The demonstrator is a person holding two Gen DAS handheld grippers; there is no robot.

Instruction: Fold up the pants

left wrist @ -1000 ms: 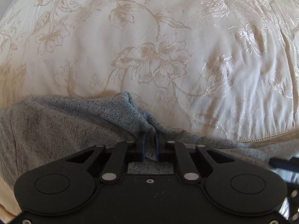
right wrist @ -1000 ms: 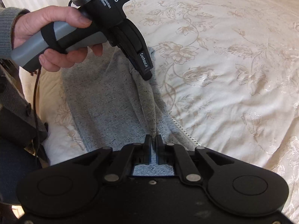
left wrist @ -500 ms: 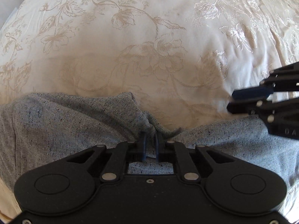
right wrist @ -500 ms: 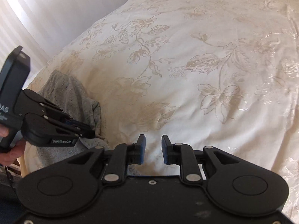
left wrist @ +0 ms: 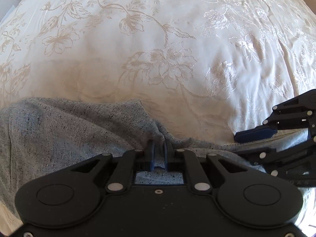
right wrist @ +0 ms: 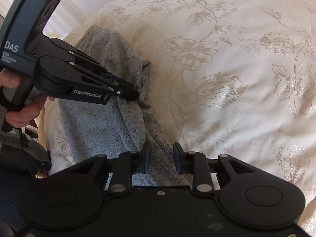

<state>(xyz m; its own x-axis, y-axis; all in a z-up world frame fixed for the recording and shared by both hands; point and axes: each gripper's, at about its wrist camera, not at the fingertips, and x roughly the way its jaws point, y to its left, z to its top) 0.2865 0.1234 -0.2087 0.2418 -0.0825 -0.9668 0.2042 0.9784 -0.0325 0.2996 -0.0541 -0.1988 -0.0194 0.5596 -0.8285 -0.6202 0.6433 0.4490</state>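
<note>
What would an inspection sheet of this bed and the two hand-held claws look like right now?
Surface: cream bedspread with a flower pattern, lightly rumpled.
Job's things: grey pants lying bunched along the near edge of the bed, not yet folded flat.
Clutter: nothing seen on the bedspread.
Grippers: left gripper shut on a pinch of the pants; right gripper has just been opening, its pads standing apart on either side of a ridge of the pants, not pressing on it.
Cables: a dark cord hangs below the hand holding the left gripper.
Surroundings: pale striped curtain beyond the bed.
</note>
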